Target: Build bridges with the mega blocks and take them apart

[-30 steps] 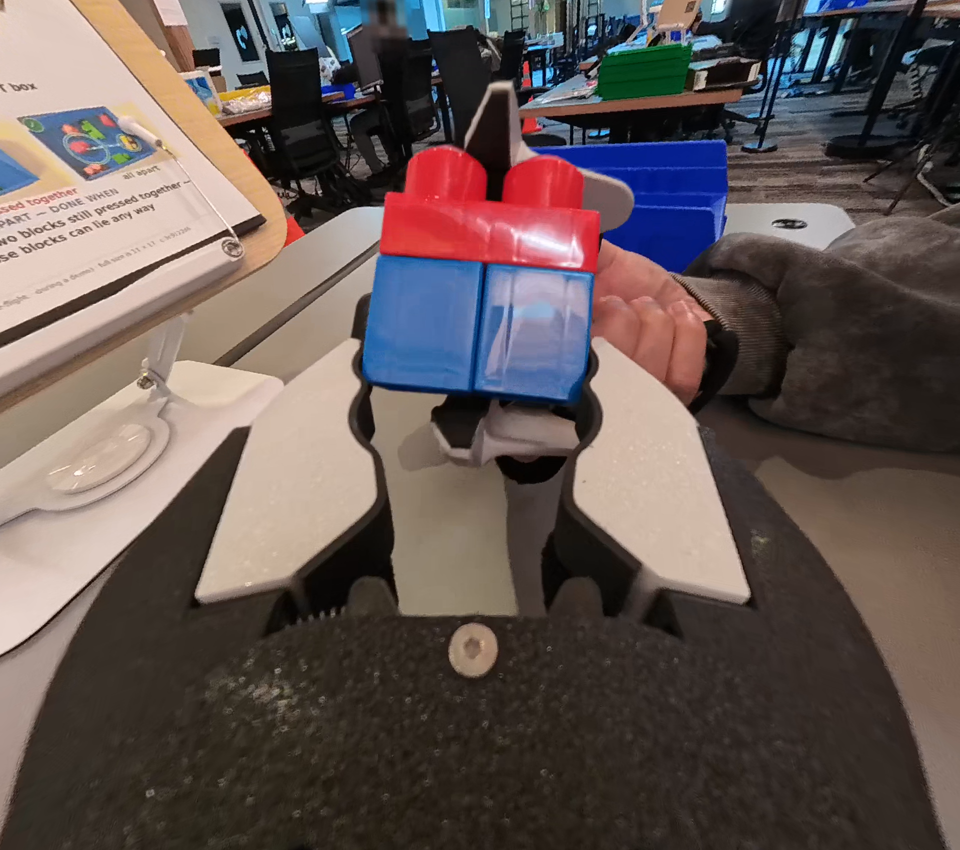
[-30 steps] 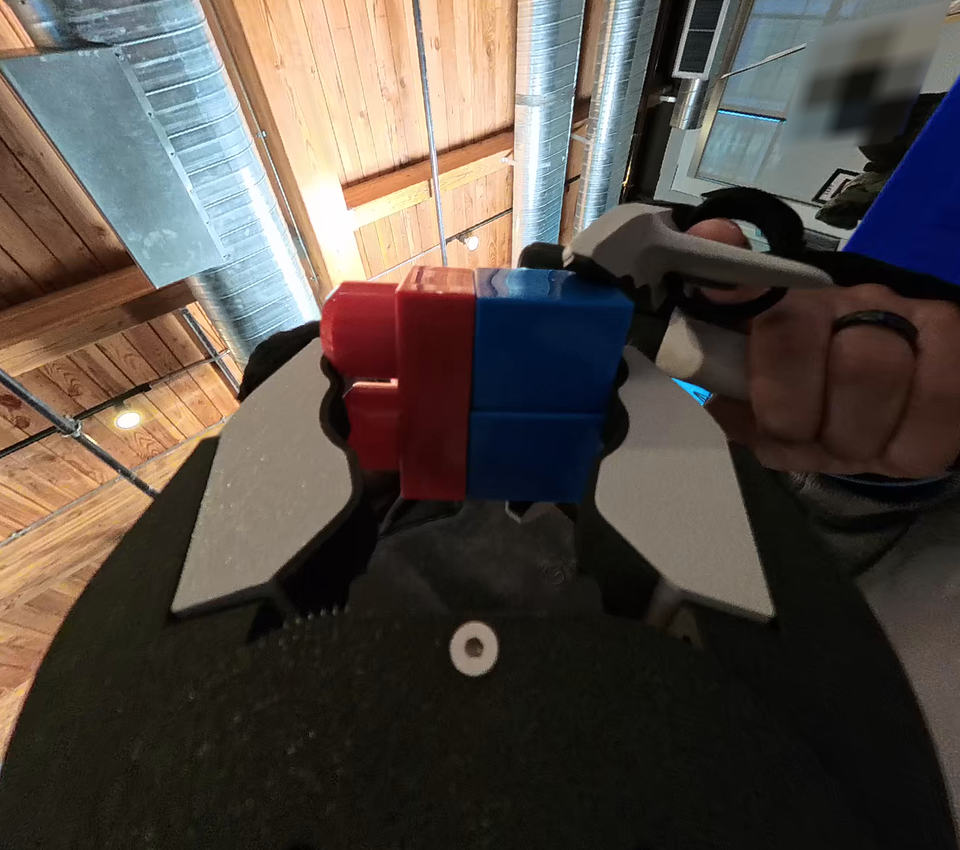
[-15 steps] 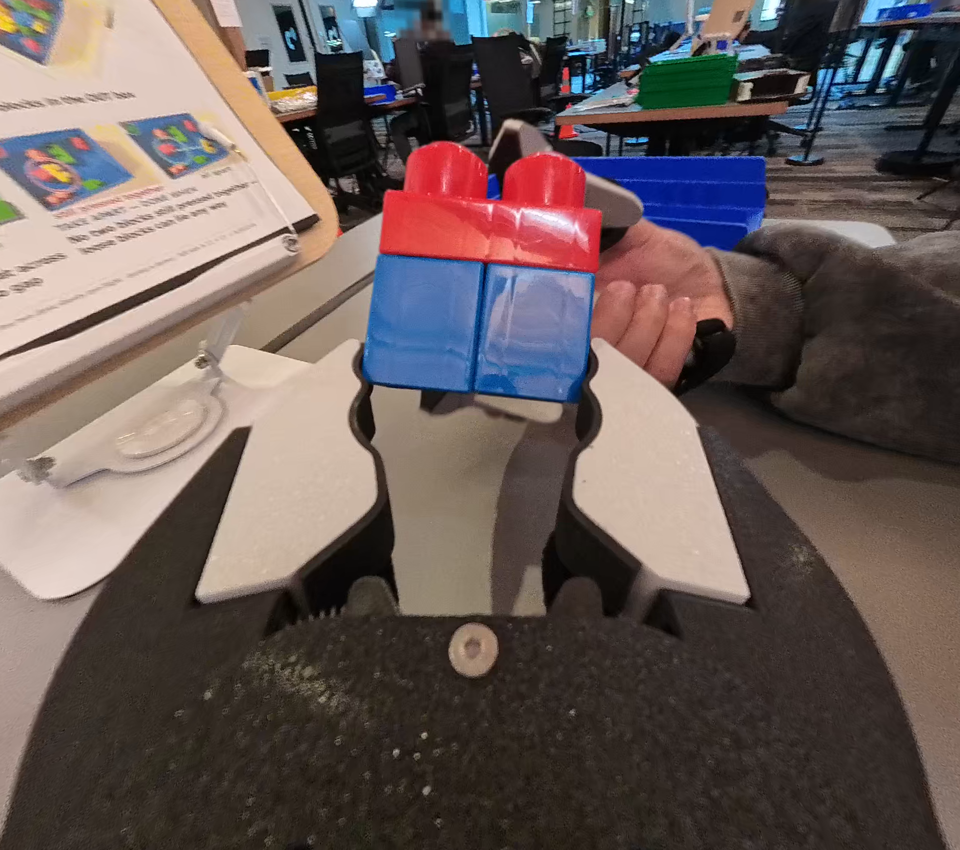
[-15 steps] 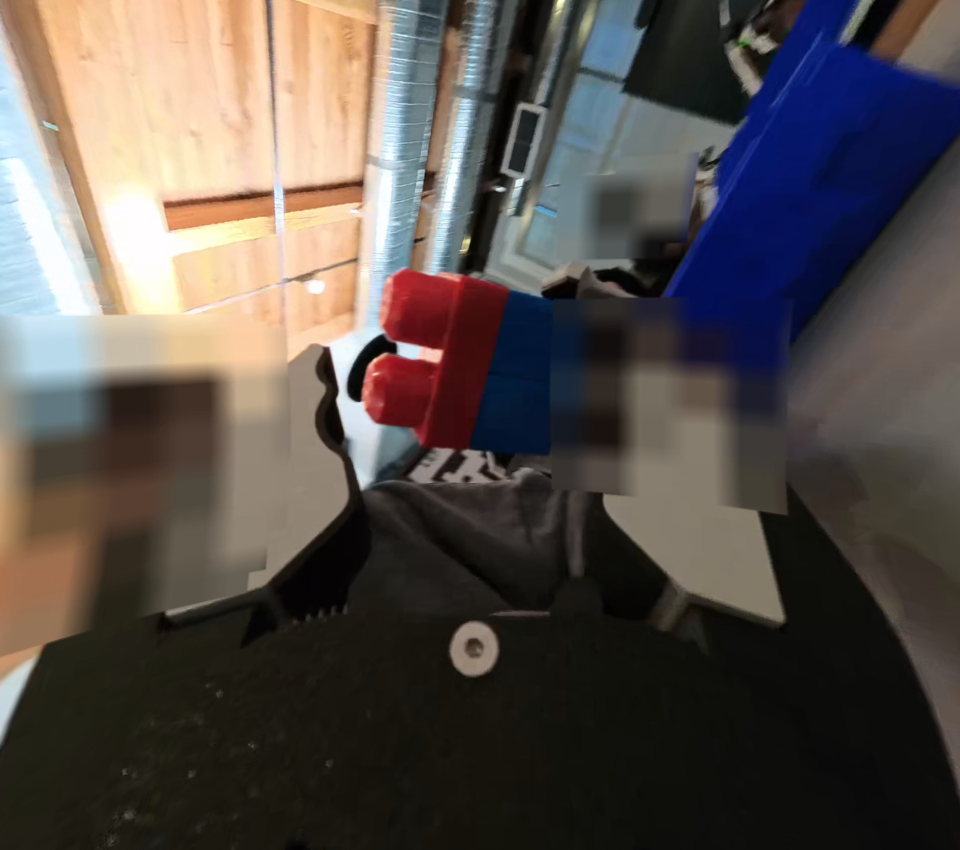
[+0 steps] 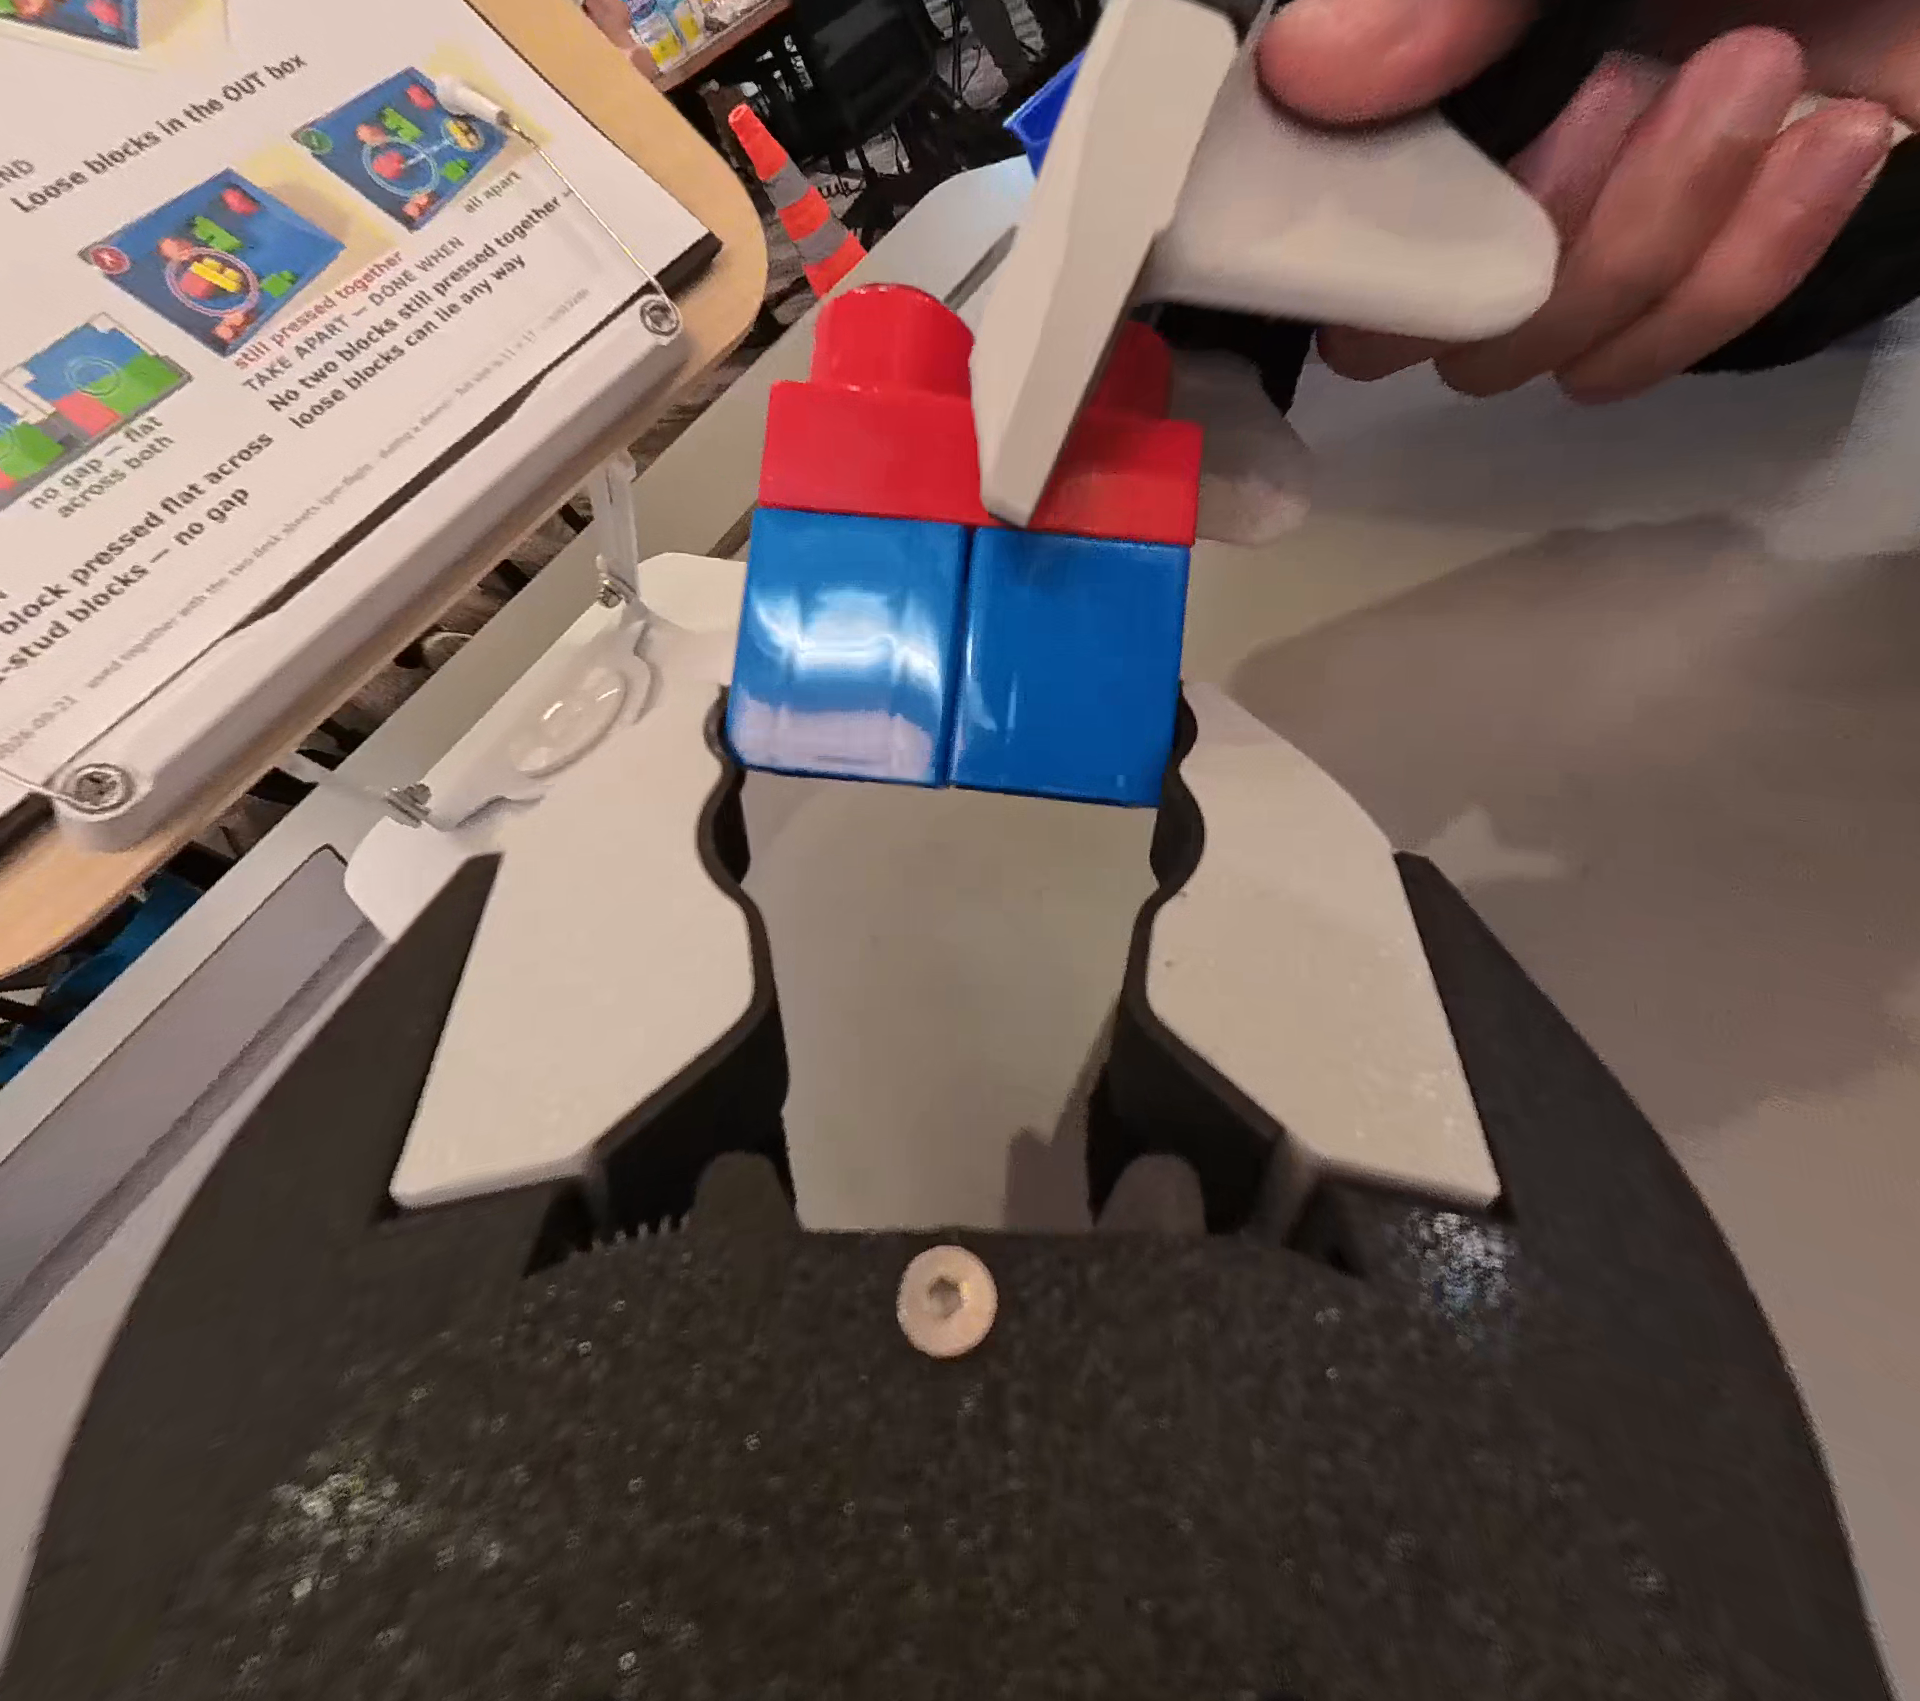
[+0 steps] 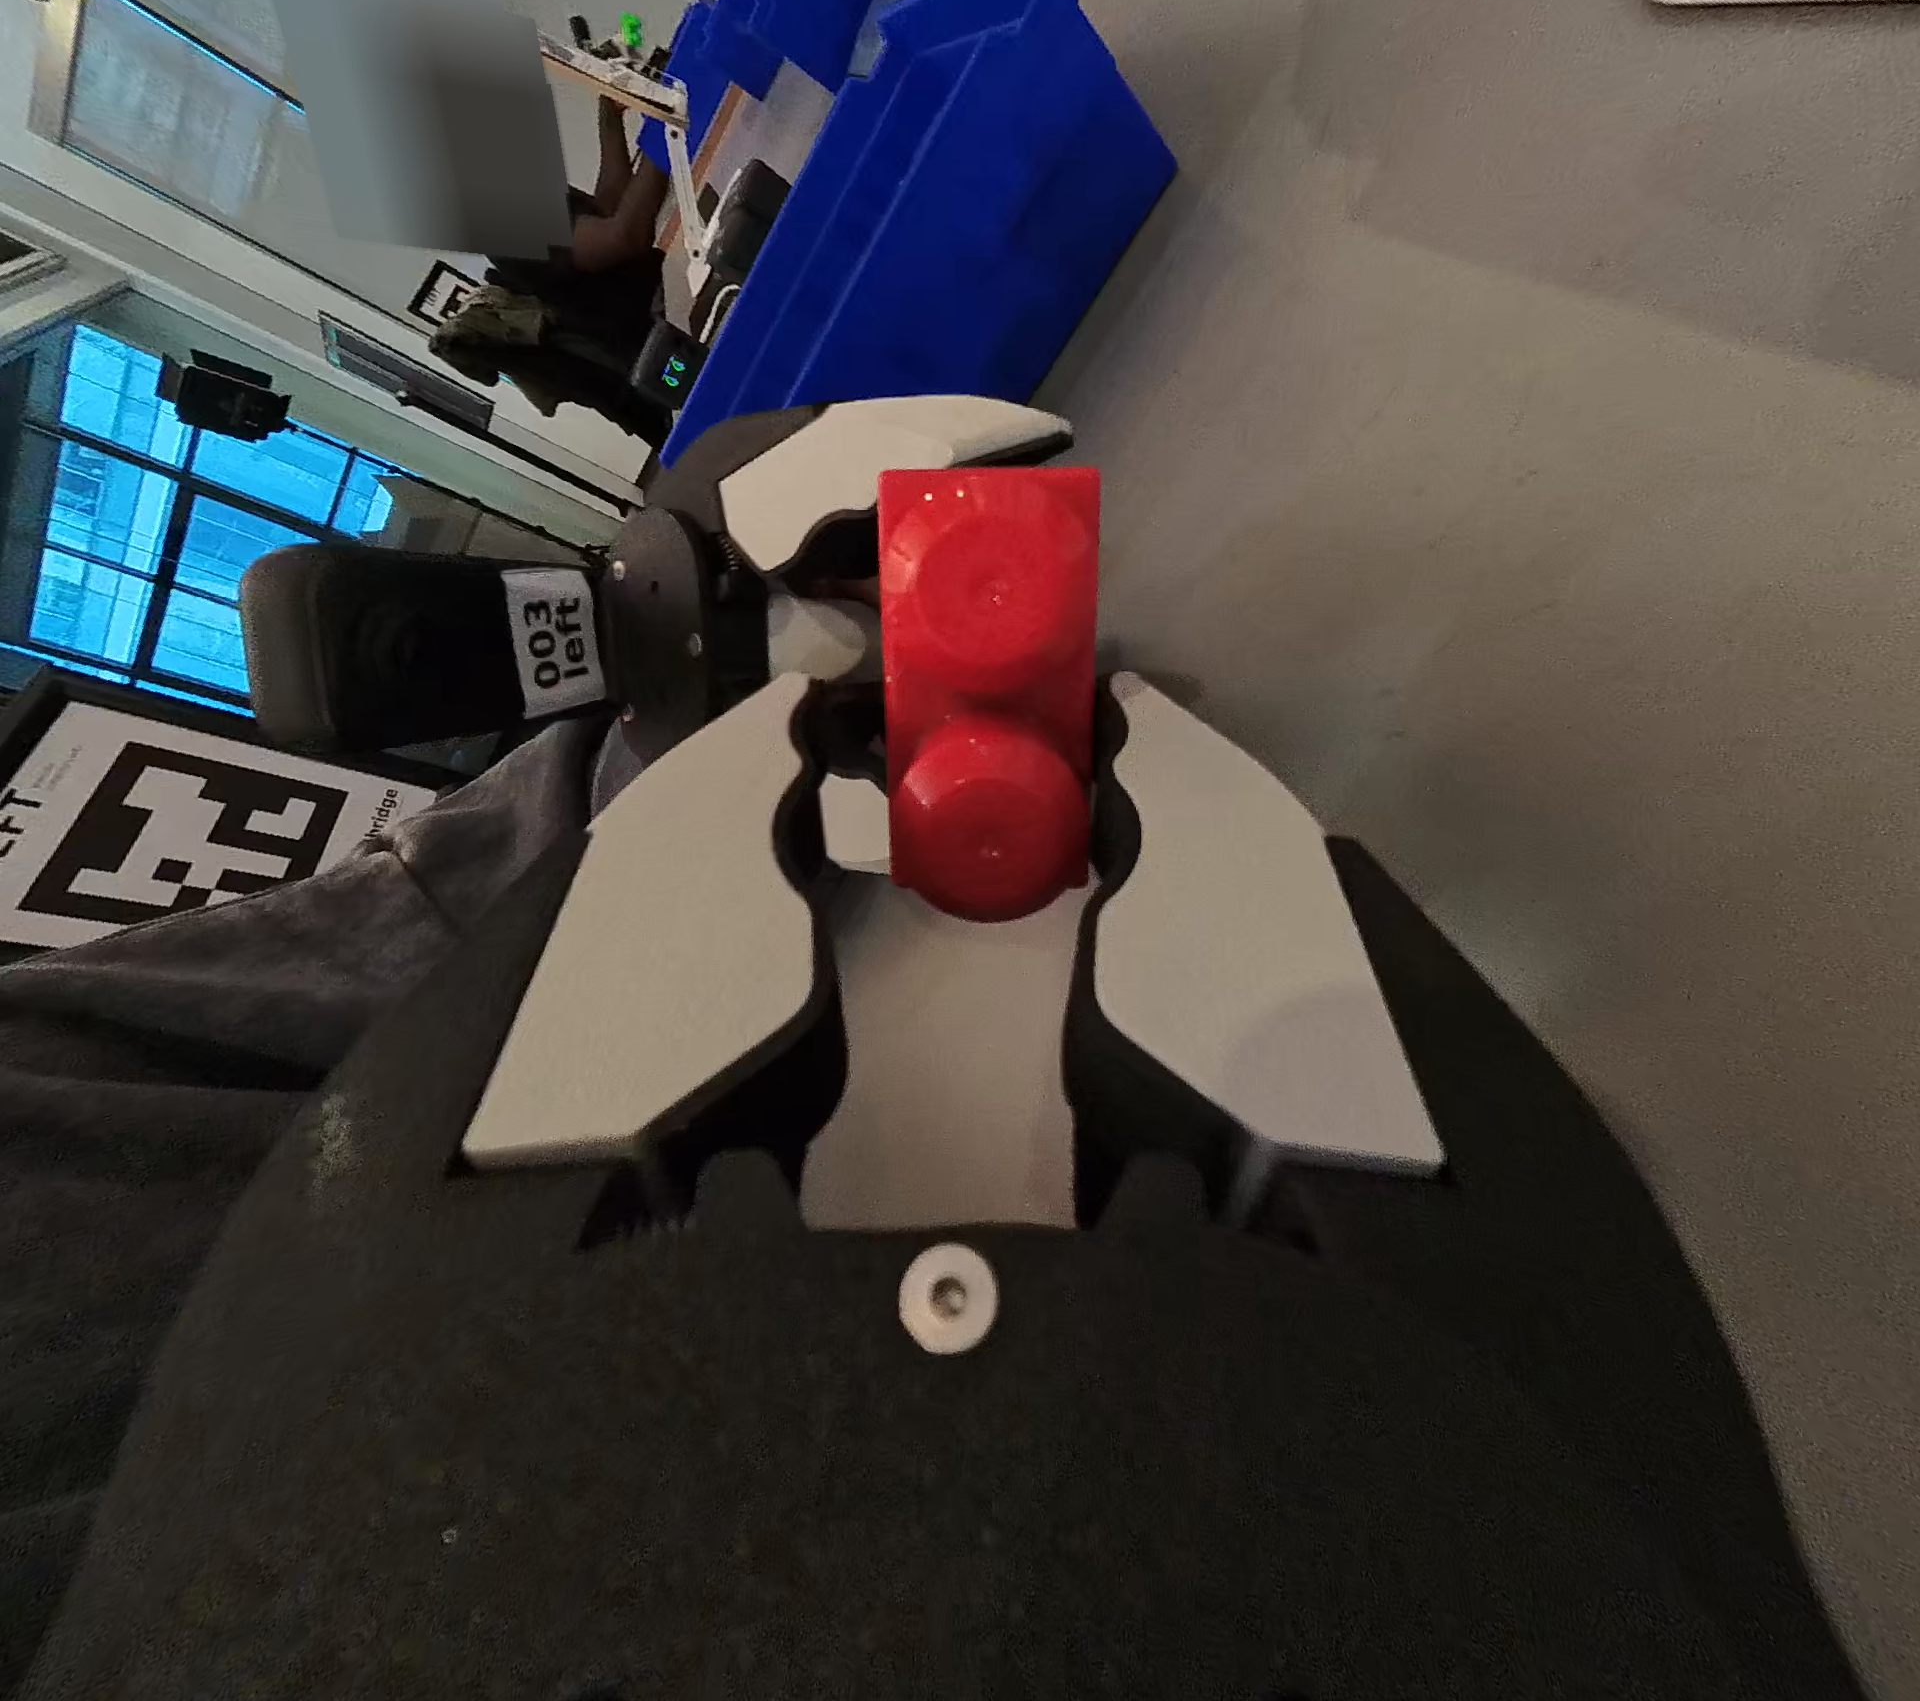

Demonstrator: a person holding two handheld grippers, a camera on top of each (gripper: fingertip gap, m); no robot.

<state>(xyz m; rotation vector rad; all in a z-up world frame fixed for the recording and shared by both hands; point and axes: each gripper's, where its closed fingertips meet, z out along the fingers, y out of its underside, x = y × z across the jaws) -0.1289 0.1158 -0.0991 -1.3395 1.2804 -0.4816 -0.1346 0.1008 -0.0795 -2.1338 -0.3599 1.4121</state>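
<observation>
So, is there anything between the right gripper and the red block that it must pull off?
Nothing visible. The right gripper already straddles the red two-stud plastic block; its right finger touches one side, a small gap remains on the other.

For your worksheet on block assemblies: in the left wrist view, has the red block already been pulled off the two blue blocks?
No: the red block sits pressed flat on the two blue blocks, with no gap showing between them.

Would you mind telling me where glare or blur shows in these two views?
Left wrist view: white glare streaks the left blue block, and the hand up close looks soft. Right wrist view: small highlights dot the red block; the blue bins behind look slightly soft.
</observation>
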